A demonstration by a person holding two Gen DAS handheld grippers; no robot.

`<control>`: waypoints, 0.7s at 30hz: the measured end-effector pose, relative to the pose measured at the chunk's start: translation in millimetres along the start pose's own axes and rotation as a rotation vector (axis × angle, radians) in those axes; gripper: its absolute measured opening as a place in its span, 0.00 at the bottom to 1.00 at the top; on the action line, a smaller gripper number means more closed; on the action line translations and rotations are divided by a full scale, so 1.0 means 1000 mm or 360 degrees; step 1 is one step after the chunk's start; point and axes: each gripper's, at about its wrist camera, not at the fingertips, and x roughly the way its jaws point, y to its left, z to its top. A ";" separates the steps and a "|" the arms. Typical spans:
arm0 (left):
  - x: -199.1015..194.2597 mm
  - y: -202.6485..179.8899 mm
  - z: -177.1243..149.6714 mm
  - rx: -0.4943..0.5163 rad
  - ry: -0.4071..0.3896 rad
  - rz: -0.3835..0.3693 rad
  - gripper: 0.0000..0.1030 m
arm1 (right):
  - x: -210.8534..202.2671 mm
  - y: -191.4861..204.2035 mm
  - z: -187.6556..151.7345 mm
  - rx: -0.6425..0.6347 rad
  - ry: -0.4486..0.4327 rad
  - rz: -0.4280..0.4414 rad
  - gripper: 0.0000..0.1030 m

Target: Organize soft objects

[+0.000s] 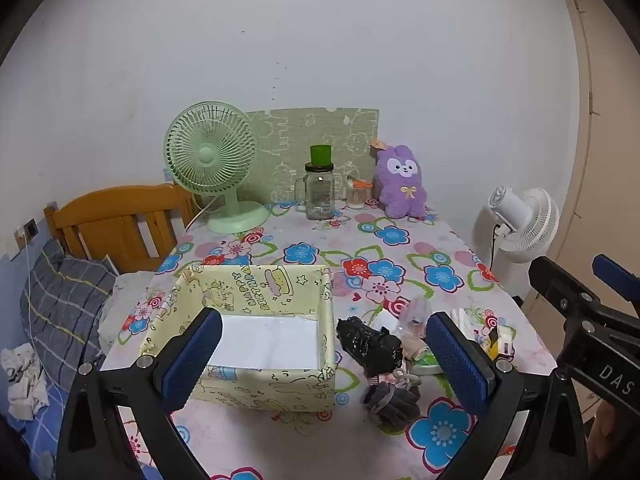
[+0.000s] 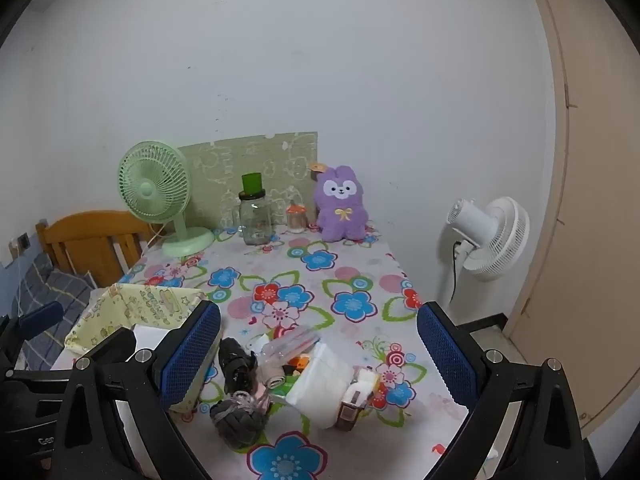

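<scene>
Left wrist view: left gripper point(image 1: 324, 354) spread, empty, low in frame above the box point(image 1: 256, 384) and black bundle point(image 1: 370, 346) on the tabletop point(image 1: 400, 256); grey gloves point(image 1: 392, 400) lie lower centre. Right gripper point(image 2: 318, 354) also spread, empty, over the white cloth point(image 2: 324, 384)

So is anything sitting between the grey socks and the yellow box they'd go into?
Nothing visible blocks it. The grey socks lie just right of the yellow box, whose open top shows only a white bottom. The black bundle sits behind the socks, off that path.
</scene>
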 end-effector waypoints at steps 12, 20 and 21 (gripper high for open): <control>-0.009 -0.016 -0.001 0.0048 -0.0019 0.0020 0.99 | -0.001 -0.001 -0.003 -0.0029 -0.0032 -0.0024 0.97; -0.008 -0.011 -0.001 0.0038 -0.0014 0.0020 0.99 | -0.004 0.000 0.000 -0.0028 -0.0031 -0.0021 0.97; -0.007 -0.011 -0.001 0.0039 -0.0012 0.0019 0.99 | -0.005 0.000 0.000 -0.0028 -0.0031 -0.0020 0.97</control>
